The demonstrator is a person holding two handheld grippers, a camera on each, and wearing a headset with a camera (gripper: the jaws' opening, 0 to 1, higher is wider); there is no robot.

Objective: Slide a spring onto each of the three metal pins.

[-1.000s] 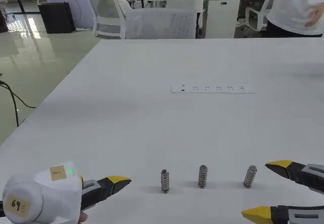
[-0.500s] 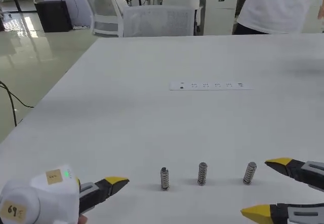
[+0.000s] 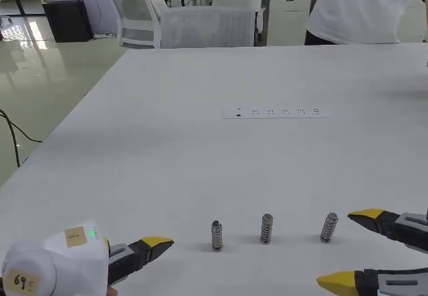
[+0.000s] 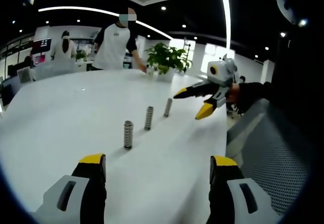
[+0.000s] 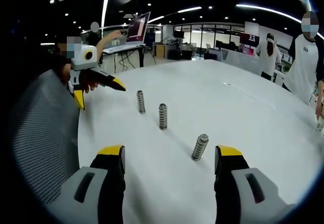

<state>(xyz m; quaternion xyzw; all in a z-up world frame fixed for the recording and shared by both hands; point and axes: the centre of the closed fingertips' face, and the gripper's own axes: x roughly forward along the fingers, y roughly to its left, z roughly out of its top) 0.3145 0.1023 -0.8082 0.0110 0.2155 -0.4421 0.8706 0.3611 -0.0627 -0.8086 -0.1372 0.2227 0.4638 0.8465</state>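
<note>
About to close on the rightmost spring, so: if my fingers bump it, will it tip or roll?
It probably tips easily: the right spring is tall, thin and stands at a lean. Once down, it would likely roll, since it is round and the table looks smooth. Its open coils suggest it will flex if squeezed hard.

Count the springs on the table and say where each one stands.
3, in one row on the table: left spring, middle spring, and right spring, leaning slightly, beside the right gripper. None seems hidden.
</note>
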